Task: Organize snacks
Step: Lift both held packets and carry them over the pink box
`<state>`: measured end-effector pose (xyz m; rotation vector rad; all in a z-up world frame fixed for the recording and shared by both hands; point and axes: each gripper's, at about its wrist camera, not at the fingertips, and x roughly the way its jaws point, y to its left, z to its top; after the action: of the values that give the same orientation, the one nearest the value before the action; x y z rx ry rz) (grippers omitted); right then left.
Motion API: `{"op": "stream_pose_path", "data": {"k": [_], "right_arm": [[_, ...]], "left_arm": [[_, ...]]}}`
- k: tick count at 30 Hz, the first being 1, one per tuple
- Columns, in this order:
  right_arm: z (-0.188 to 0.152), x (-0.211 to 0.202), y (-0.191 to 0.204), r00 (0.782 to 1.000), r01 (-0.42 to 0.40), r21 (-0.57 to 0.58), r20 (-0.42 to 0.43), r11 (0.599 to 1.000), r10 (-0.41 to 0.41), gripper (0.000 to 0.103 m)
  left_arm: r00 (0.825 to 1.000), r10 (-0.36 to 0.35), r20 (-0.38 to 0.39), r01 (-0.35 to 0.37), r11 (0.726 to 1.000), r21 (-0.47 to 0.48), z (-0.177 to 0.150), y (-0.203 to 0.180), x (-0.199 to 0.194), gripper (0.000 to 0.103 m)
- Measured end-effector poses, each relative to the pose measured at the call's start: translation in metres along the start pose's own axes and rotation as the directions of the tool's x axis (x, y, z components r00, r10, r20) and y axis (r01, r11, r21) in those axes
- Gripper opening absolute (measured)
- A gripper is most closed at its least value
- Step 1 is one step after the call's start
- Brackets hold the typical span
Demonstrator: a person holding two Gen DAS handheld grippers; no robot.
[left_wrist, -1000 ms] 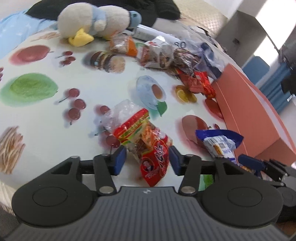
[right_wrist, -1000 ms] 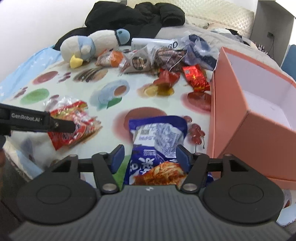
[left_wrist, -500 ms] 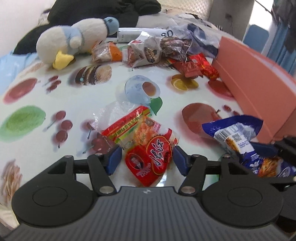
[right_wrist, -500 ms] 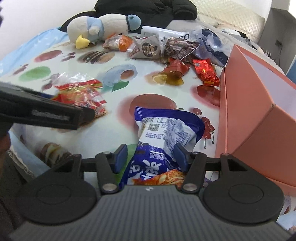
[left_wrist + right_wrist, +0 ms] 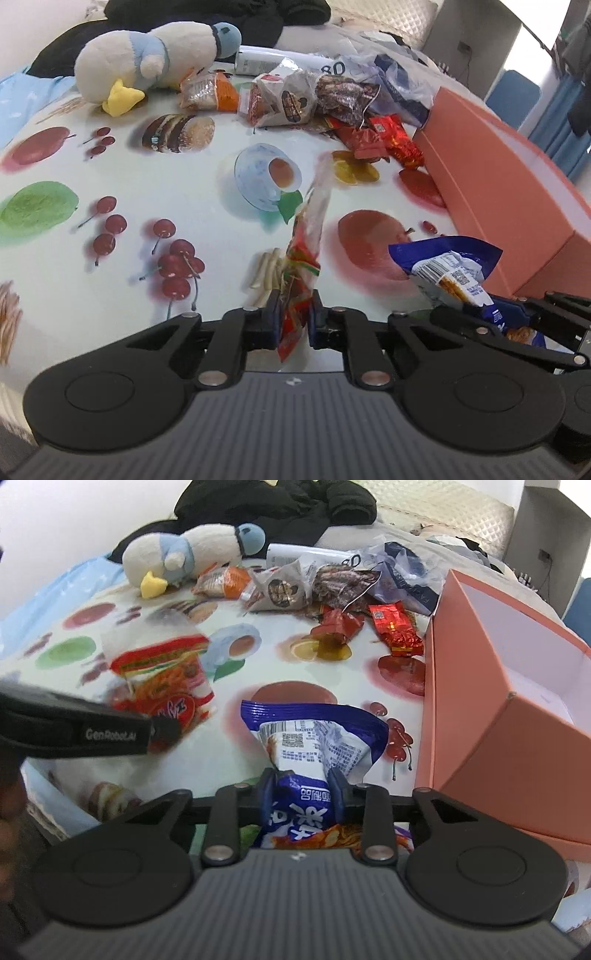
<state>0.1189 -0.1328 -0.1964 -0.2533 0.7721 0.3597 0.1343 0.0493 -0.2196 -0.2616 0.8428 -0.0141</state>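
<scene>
Both pinch packets: left hand-held gripper point(image 5: 293, 323) red packet point(image 5: 303, 254), right hand-held gripper point(image 5: 300, 794) blue packet point(image 5: 314, 734) beside box wall point(image 5: 465, 709).

Red-and-orange snack bag point(image 5: 303, 254), blue-and-white snack packet point(image 5: 314, 738), salmon-pink box point(image 5: 498, 686), fruit-printed white tablecloth point(image 5: 110, 280).

A cloth point(image 5: 207, 236) printed with cherries, apples, bread and a teacup covers the surface, its blue edge showing at the far left corner. Beyond its far edge lies a heap of black clothing point(image 5: 280, 506) against a plain white wall point(image 5: 74, 520), with a quilted cream cover point(image 5: 443, 513) beside it. To the right stand a grey cabinet point(image 5: 546, 528) with a socket, a blue chair point(image 5: 513, 92) and blue curtains point(image 5: 569, 122) lit by bright daylight.
</scene>
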Motion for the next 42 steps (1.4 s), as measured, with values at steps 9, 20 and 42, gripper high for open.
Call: {"op": "stream_pose_path", "data": {"k": [9,20,42], "right_arm": [[0.006,-0.021,-0.013,0.999,-0.045,0.098,0.027,0.994,0.042,0.034],[0.026,-0.076,-0.028,0.99,-0.08,0.173,0.129,0.982,0.058,0.034],[0.03,-0.147,-0.11,0.966,0.037,0.292,0.234,0.956,-0.109,0.034]], "left_arm": [[0.998,0.026,0.065,-0.024,0.999,-0.027,0.007,-0.015,-0.038,0.011],[0.991,0.019,0.131,-0.016,1.0,-0.026,0.031,-0.033,-0.107,0.011],[0.961,-0.243,0.131,0.227,0.966,0.125,0.064,-0.157,-0.119,0.011]]}}
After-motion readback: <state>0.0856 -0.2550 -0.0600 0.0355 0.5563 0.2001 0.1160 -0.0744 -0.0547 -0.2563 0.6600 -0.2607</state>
